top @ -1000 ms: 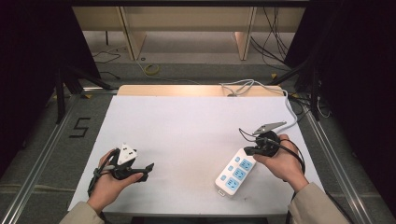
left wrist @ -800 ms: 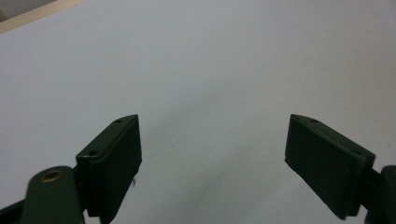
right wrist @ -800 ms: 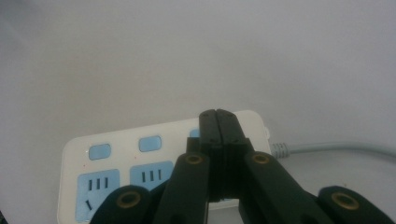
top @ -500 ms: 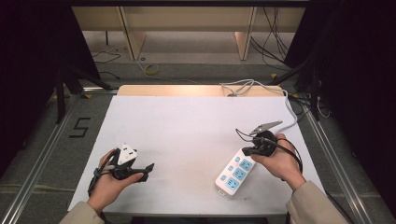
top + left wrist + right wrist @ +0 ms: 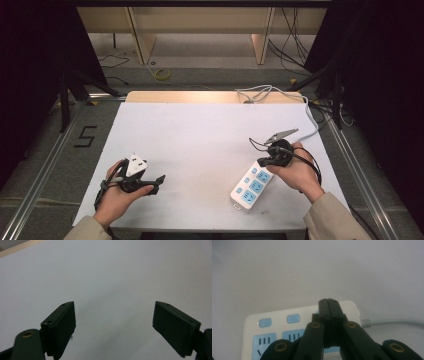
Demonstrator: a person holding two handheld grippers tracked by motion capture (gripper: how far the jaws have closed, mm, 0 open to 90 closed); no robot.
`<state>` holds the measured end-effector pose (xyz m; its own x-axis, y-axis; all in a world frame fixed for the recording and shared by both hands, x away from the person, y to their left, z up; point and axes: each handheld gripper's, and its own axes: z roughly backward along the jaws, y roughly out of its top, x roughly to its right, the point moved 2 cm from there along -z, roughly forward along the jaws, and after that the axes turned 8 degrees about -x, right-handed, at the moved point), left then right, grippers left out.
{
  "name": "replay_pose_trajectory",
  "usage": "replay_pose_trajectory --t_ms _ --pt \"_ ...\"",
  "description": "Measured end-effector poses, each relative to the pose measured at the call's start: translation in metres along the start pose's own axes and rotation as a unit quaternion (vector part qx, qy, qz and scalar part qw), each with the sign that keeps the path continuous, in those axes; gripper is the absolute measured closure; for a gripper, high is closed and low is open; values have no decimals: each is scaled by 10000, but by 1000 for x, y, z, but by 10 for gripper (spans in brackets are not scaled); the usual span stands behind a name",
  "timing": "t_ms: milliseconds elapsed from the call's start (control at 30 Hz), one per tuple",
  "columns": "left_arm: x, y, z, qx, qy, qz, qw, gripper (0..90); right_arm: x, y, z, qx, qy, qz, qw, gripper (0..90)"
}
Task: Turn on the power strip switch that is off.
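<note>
The right gripper [image 5: 264, 161], jaws pressed flat together with nothing between them, hovers over the cable end of the white power strip [image 5: 251, 185]; in the right gripper view the closed tips [image 5: 329, 305] sit above the strip's [image 5: 287, 332] blue sockets, beside a blue switch button [image 5: 293, 318]. The strip lies near the table's [image 5: 200, 130] right front corner, its long axis slanting from the front toward the far right, where its grey cable [image 5: 305, 112] runs off to the far edge. This hand is much the nearer. The left gripper [image 5: 155, 182] rests well apart at the front left, jaws wide and empty over bare tabletop [image 5: 112, 277]. Nothing stands between the closed tips and the buttons; likely a press comes next.
</note>
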<state>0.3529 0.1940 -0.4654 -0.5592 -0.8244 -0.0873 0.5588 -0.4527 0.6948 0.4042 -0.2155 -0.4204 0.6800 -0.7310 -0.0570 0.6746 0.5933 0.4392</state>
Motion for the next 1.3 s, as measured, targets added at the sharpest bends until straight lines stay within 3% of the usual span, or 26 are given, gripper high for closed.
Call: replay_pose_trajectory --t_ms 1300 --pt "1 0 0 -2 -11 10 10000 187 -2 8 -14 -251 -35 83 9996 900"
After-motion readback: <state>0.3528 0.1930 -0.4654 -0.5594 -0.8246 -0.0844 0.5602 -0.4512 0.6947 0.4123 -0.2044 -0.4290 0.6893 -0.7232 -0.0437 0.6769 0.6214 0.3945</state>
